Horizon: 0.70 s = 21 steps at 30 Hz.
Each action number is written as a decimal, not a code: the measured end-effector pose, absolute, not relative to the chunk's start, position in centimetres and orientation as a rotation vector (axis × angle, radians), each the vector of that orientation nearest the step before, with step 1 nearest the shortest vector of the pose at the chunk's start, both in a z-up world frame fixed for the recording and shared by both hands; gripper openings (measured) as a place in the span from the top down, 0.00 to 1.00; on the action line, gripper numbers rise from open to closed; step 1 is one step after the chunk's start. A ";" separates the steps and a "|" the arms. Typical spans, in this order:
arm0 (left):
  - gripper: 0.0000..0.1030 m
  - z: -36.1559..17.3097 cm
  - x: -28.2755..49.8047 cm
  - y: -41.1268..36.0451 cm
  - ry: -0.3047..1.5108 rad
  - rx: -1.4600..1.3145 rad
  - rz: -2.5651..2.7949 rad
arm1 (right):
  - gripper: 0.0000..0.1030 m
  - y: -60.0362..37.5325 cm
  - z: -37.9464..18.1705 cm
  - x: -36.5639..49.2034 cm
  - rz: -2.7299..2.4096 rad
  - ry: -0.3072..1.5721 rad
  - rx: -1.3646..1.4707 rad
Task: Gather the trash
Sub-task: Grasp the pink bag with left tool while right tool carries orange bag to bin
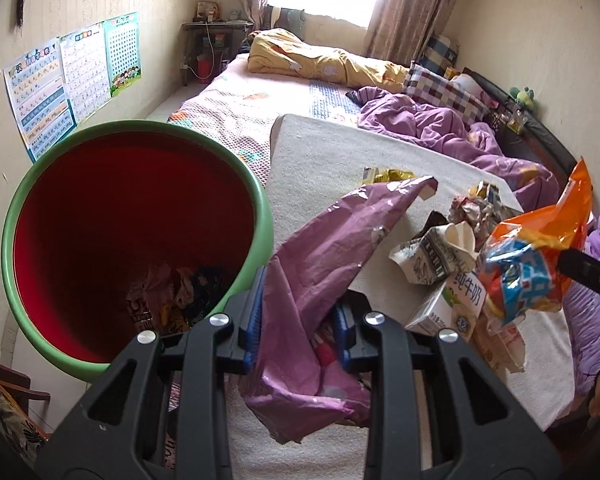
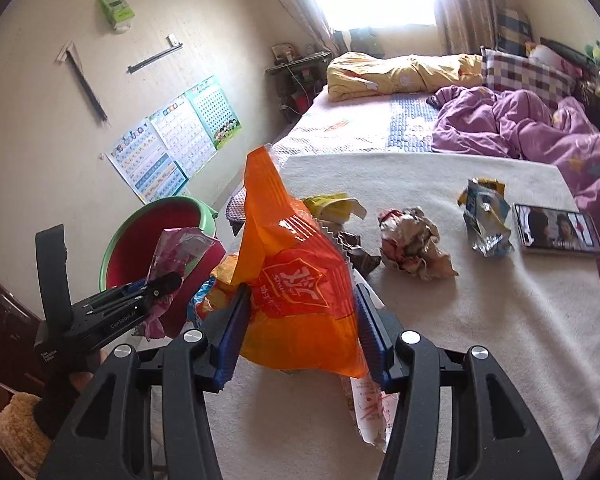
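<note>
The round green plastic bin with a red inside [image 1: 140,240] is sitting just left of the left gripper [image 1: 298,312], already holding a few wrappers at its bottom. The right gripper [image 2: 300,316] is clamping a puffy orange plastic snack bag [image 2: 296,280] between its blue fingers [image 2: 230,332], while the left one is pinching a crinkled purple foil wrapper [image 1: 320,248] tightly. Beyond the fingers, a crushed milk carton [image 1: 432,260], a crumpled paper ball [image 2: 414,246] and a small blue-and-yellow packet [image 2: 486,216] are lying on the cream blanket [image 2: 500,320] (a phone [image 2: 556,230] too). The slick wrapper is probably risking slipping out before clearing the rim, its loose tail catching.
</note>
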<state>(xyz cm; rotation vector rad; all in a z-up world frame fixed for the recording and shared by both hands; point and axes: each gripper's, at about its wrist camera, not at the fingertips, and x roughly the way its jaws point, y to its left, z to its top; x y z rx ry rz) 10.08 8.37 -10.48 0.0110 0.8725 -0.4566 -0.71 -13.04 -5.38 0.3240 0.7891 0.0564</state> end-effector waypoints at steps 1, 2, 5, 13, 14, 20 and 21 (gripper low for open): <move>0.73 -10.4 10.2 8.5 0.870 0.008 -0.457 | 0.51 -12.8 -5.3 -0.5 0.057 0.790 0.318; 0.73 -10.4 10.2 8.5 0.866 0.005 -0.457 | 0.51 -12.6 -5.1 -0.2 0.057 0.791 0.312; 0.73 -10.2 10.4 8.7 0.861 -0.001 -0.453 | 0.51 -12.1 -4.8 0.4 0.053 0.793 0.291; 0.73 -8.7 10.8 9.6 0.820 -0.020 -0.414 | 0.51 -11.1 -4.0 2.4 0.082 0.765 0.259; 0.73 -8.5 10.8 9.7 0.816 -0.020 -0.407 | 0.51 -11.0 -3.8 2.5 0.090 0.759 0.256; 0.73 -7.6 10.9 9.4 0.793 -0.025 -0.374 | 0.50 -10.7 -3.4 3.1 0.129 0.729 0.238; 0.73 -7.5 10.8 9.4 0.788 -0.026 -0.368 | 0.50 -10.7 -3.4 3.2 0.136 0.724 0.239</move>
